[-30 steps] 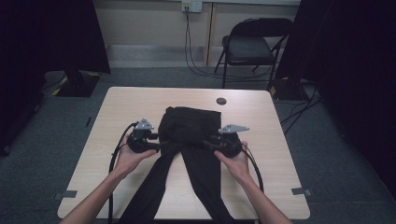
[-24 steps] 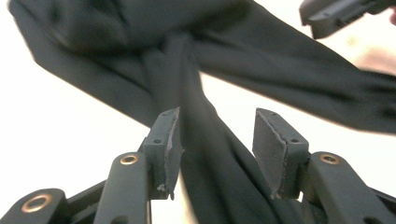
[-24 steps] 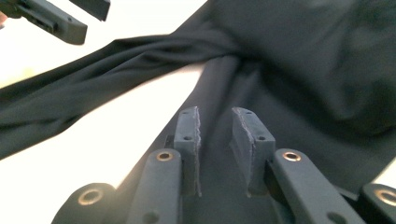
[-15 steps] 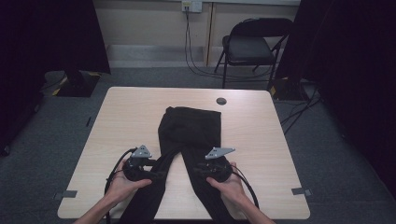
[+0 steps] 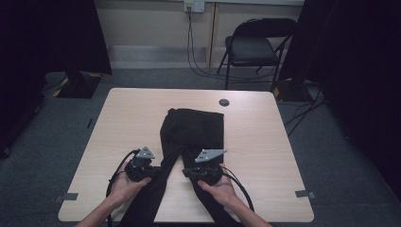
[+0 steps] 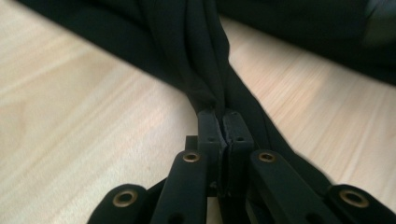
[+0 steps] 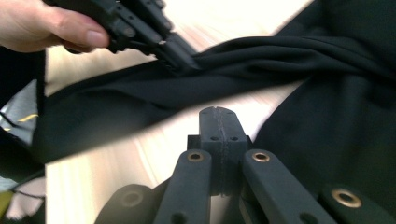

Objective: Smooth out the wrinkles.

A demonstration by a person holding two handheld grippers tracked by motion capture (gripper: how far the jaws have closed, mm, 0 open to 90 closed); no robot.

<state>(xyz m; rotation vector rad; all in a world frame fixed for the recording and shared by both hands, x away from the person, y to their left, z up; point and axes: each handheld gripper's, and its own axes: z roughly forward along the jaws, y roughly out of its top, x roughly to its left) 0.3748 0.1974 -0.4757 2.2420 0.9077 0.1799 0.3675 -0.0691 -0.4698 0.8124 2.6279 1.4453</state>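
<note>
Black trousers (image 5: 193,130) lie flat on the wooden table (image 5: 265,142), waist at the far side and legs spread toward me. My left gripper (image 5: 153,171) (image 6: 223,114) has just been closing and is shut on a pinched fold of the left leg (image 6: 205,56). My right gripper (image 5: 188,172) (image 7: 218,112) has also just been closing. It is shut beside the inner edge of the right leg (image 7: 336,140), and I see no cloth between its pads. In the right gripper view, the left gripper (image 7: 180,58) grips the stretched left leg.
A small black round disc (image 5: 224,102) is set in the table beyond the waist. A folding chair (image 5: 255,47) stands behind the table, with cables along the wall. Dark curtains hang at both sides. Bare wood lies left and right of the trousers.
Both hands came back toward me from the sides of the waist to the legs. The right gripper then shifted left into the gap between the legs. The bunched waist now lies flat.
</note>
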